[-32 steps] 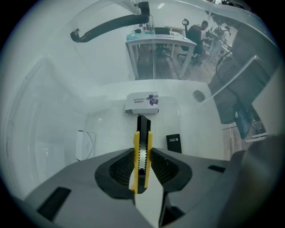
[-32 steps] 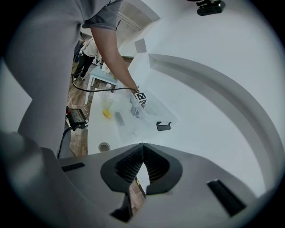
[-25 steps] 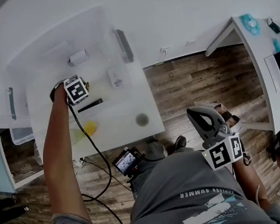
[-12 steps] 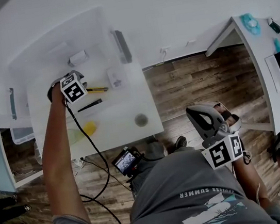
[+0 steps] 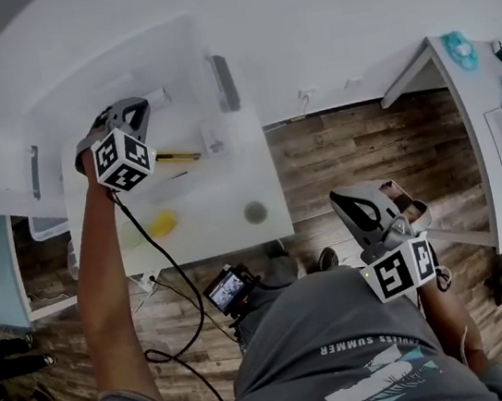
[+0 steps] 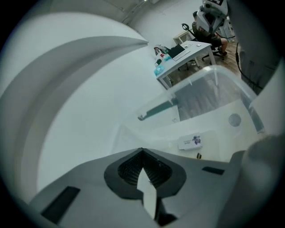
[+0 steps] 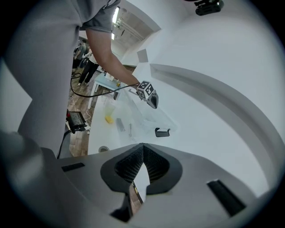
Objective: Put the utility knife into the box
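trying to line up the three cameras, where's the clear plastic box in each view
Head view: the clear box is at upper left, on the far part of the white table.
Left gripper view: right of centre, seen side-on.
Right gripper view: near the centre, small, on the table's far end.
Shared landmark: the round grey disc on the table.

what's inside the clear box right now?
Head view shows the utility knife and a white packet on the floor of the clear box. The shut left gripper covers part of it, hiding what lies beneath.
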`<control>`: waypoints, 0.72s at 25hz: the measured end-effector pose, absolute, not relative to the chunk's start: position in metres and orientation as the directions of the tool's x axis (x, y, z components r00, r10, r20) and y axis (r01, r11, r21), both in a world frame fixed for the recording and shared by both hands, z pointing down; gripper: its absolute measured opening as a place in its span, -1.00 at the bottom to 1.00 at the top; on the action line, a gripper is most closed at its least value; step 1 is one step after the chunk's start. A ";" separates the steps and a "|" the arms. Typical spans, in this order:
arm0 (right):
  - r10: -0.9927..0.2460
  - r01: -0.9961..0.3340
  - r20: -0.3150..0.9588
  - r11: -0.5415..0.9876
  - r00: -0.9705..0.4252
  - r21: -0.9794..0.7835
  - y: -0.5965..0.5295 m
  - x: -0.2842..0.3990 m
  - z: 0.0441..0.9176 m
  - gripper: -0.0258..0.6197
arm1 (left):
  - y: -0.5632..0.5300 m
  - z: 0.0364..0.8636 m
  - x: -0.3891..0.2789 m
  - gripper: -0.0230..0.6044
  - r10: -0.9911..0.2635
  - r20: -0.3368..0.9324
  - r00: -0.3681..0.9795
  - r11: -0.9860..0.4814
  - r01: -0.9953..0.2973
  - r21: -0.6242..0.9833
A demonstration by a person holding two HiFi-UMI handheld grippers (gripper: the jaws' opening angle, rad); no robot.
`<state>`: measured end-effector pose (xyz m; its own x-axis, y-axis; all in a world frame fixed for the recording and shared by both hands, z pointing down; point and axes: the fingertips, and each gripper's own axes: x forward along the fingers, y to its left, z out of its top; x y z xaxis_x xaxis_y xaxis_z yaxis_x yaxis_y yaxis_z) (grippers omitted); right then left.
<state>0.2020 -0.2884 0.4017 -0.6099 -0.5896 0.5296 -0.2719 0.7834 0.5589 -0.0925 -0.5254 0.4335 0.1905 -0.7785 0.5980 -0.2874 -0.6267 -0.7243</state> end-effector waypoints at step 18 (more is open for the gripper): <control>-0.485 -0.198 0.425 0.803 -0.764 0.562 -0.274 0.217 0.360 -0.89 | -0.380 0.291 0.034 -0.90 -0.876 0.359 0.321 -0.455 -0.307 -0.836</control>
